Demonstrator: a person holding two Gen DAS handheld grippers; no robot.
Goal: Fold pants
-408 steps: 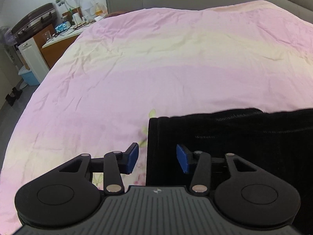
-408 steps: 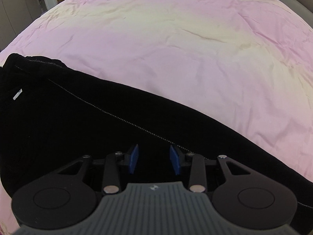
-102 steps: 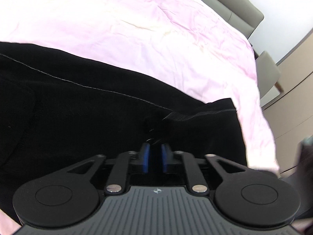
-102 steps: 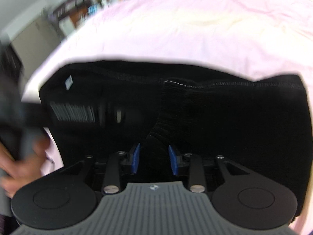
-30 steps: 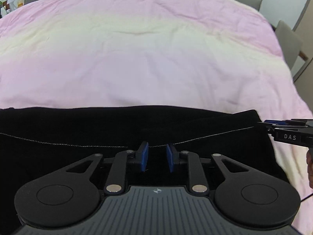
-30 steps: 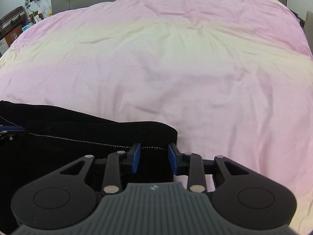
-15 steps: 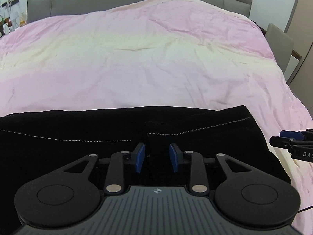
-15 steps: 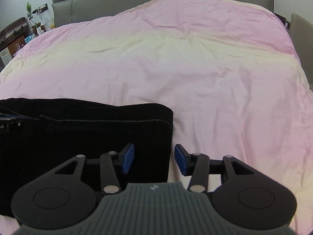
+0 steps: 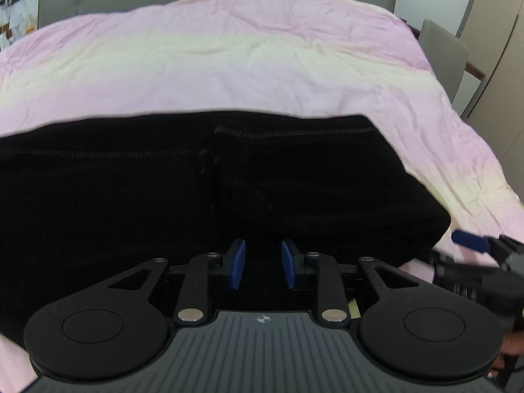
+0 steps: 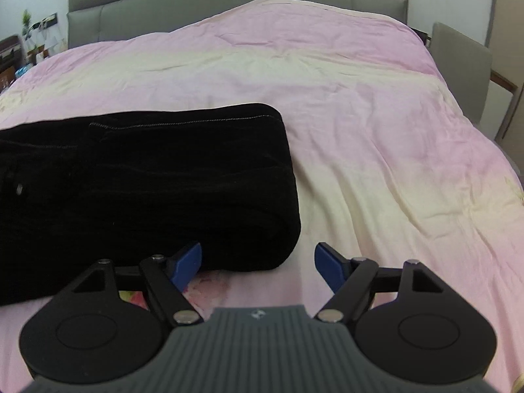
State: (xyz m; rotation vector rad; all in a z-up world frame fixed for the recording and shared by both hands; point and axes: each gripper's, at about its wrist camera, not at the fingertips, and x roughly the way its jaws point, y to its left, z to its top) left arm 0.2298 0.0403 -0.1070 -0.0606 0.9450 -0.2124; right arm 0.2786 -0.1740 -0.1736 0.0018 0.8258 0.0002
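The black pants (image 9: 229,183) lie folded in a flat stack on the pink bedspread (image 9: 249,65). My left gripper (image 9: 261,263) is open and empty above the stack's near edge. In the right wrist view the pants (image 10: 147,180) fill the left half, with the folded right end near the middle. My right gripper (image 10: 258,262) is wide open and empty, just in front of the stack's near right corner. The right gripper also shows at the right edge of the left wrist view (image 9: 475,249).
The grey headboard (image 10: 229,3) runs along the far side of the bed. A grey chair (image 10: 458,65) stands beside the bed's right edge. A cluttered desk with a plant (image 10: 23,42) is at the far left.
Both grippers have opened wider and pulled back from the pants. The stack now lies let go on the bed. The right gripper has opened the most.
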